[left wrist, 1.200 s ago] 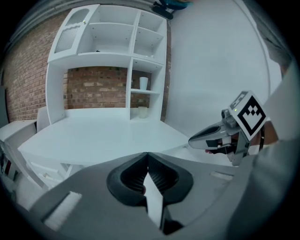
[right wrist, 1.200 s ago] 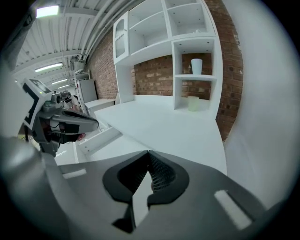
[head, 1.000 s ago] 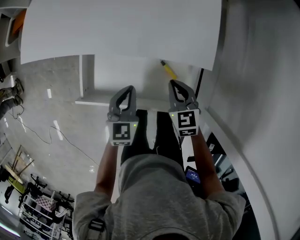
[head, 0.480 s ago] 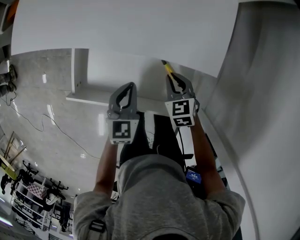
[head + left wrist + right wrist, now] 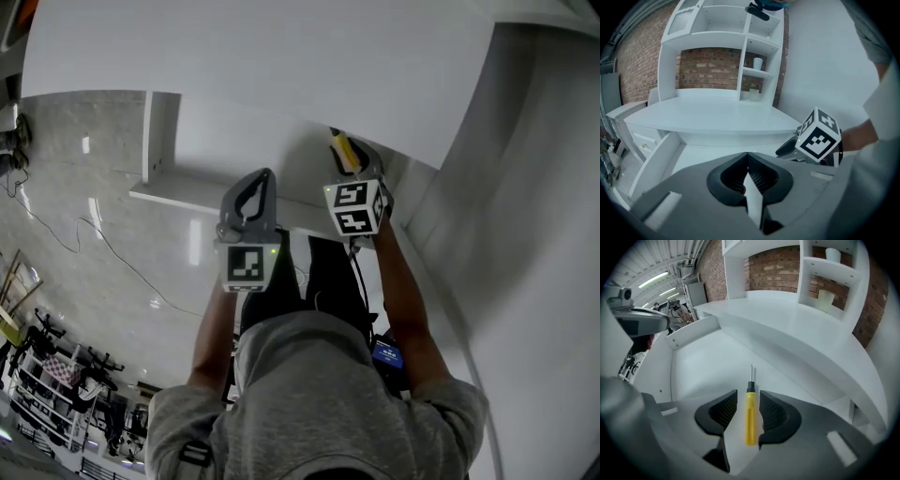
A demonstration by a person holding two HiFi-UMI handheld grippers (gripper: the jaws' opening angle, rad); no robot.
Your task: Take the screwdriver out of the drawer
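counter (image 5: 281,56): white top, overhangs the drawer at 12 o'clock
drawer (image 5: 701,364): open, white floor
right tongs (image 5: 748,394): jaws opening, astride the screwdriver, pads clear of it
left tongs (image 5: 748,159): 9 o'clock of right tongs, closed, empty
screwdriver (image 5: 750,420): yellow handle, flat on drawer floor, tip toward 12 o'clock

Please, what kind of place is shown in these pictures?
Probably an indoor lab or workshop furnished like a study: a white desk with open shelves against a red brick wall, and a glossy grey floor with loose cables.
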